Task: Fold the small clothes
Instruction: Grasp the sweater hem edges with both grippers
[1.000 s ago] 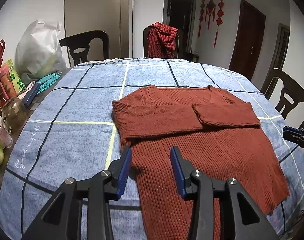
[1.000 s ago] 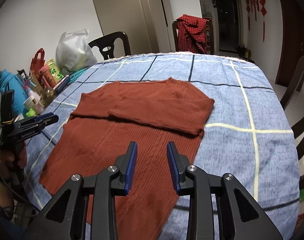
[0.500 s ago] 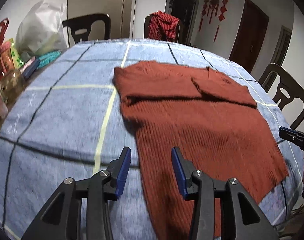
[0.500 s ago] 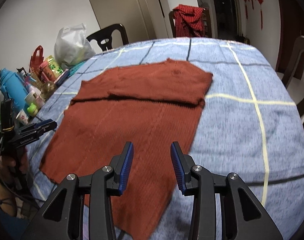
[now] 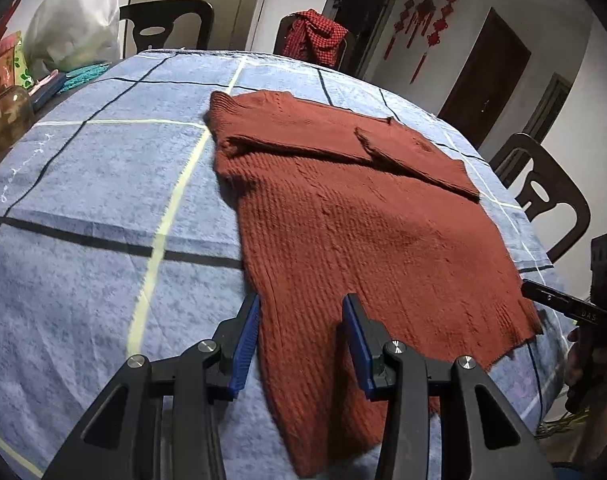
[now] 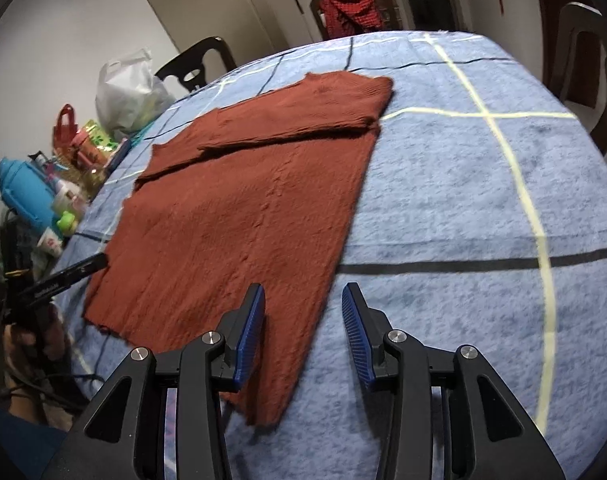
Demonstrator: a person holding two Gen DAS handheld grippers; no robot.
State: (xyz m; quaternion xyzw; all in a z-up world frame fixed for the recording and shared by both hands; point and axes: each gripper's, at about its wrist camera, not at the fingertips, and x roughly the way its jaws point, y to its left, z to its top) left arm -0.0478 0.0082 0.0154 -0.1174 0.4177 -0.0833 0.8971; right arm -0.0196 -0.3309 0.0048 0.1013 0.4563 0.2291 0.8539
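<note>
A rust-red knit sweater point(image 5: 363, 232) lies flat on the blue checked table cover point(image 5: 103, 200), both sleeves folded across its chest. It also shows in the right wrist view point(image 6: 243, 208). My left gripper point(image 5: 301, 332) is open and empty, low over the hem's left corner. My right gripper point(image 6: 303, 328) is open and empty, low over the hem's right corner, with its left pad over the cloth. Each gripper shows at the edge of the other's view, the right one point(image 5: 559, 304) and the left one point(image 6: 63, 276).
Bottles, a blue flask point(image 6: 23, 196), a white plastic bag point(image 6: 127, 92) and small items crowd the table's left side. Dark chairs point(image 5: 543, 196) stand around the table; one at the far end carries a red checked garment point(image 5: 315, 40).
Both grippers have drawn back toward the near table edge and dropped lower, from above the sweater's middle to its hem corners. The sweater has not moved.
</note>
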